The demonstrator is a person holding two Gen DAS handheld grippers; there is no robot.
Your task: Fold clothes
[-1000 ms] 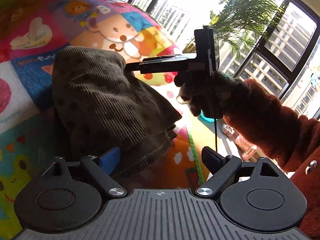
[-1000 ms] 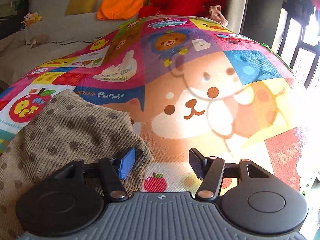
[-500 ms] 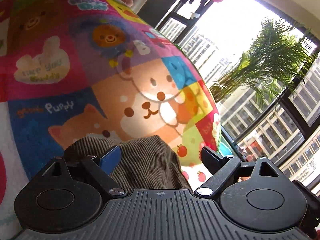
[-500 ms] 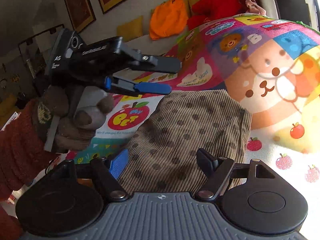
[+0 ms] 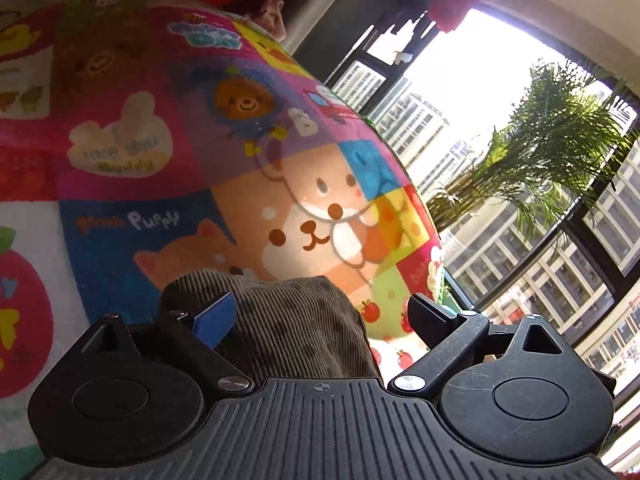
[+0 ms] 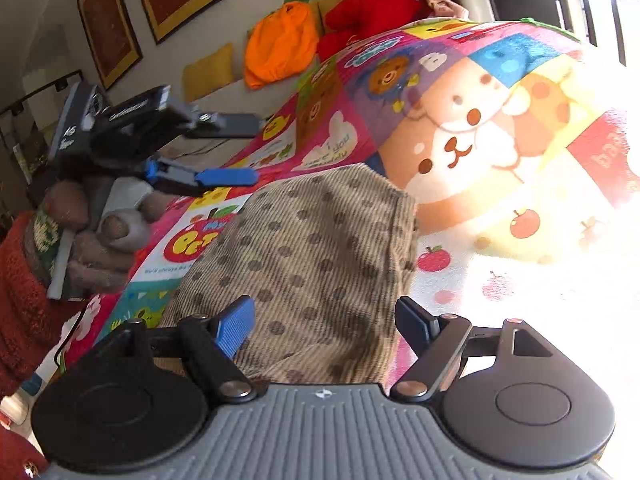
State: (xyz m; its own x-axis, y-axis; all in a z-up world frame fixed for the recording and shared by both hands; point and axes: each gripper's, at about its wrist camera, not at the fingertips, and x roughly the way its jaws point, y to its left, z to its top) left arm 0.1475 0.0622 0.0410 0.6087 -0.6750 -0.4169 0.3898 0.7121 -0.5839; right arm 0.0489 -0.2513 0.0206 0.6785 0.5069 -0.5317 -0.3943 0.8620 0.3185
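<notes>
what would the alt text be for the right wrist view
A folded brown corduroy garment with dark dots lies on a colourful cartoon play mat, just ahead of the right gripper, whose jaws stand open. At left, the left gripper, held in a gloved hand, hovers open beside the garment.

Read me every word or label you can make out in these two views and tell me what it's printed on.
"Puppy": blue panel of the play mat; the word before it is blurred.
"PET": on the mat's red apple, partly hidden by the brown dotted garment.
Rabbit-shaped patch: lettering too blurred to be sure.
Left gripper: white markings on its body unreadable.
</notes>
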